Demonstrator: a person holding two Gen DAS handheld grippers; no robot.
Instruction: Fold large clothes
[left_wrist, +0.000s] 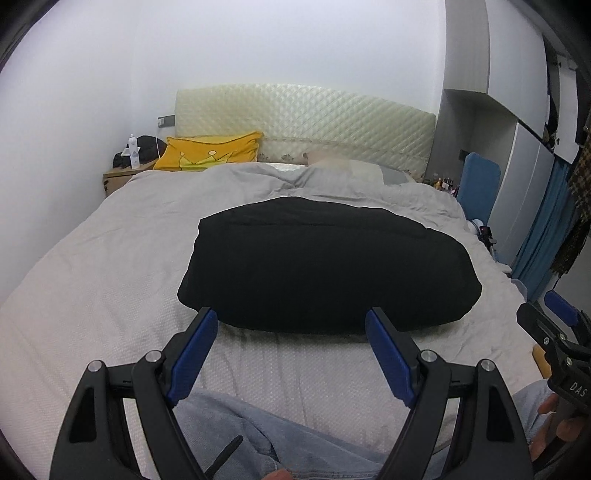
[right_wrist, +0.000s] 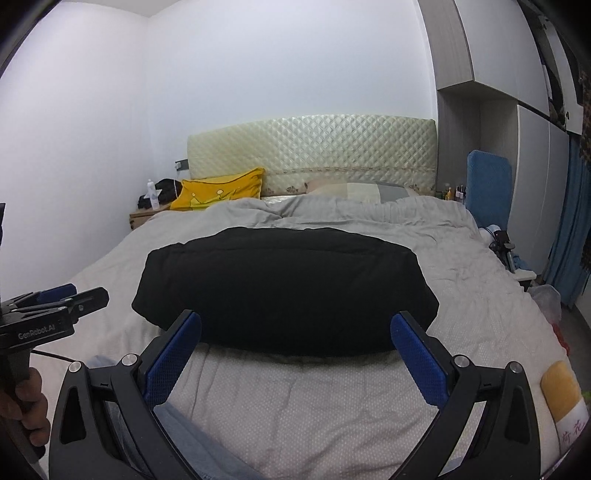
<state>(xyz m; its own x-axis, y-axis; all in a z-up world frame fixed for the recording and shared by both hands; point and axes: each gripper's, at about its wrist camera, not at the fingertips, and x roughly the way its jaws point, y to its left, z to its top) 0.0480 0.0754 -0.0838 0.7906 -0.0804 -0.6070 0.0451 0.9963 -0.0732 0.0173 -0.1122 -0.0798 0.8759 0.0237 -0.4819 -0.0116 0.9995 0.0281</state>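
Observation:
A black garment (left_wrist: 325, 266), folded into a thick rectangle, lies flat on the grey bedspread (left_wrist: 110, 280); it also shows in the right wrist view (right_wrist: 288, 288). My left gripper (left_wrist: 291, 321) is open and empty, held just in front of the garment's near edge. My right gripper (right_wrist: 295, 325) is open and empty, also just short of the near edge. Each gripper shows in the other's view, the right one at the far right (left_wrist: 554, 332) and the left one at the far left (right_wrist: 55, 306).
A yellow pillow (left_wrist: 210, 151) and a quilted headboard (left_wrist: 303, 110) are at the bed's far end. A nightstand (left_wrist: 118, 177) with a bottle stands back left. A wardrobe (left_wrist: 524, 147) and a blue chair (left_wrist: 480, 184) stand right. Blue denim (left_wrist: 258, 435) lies near me.

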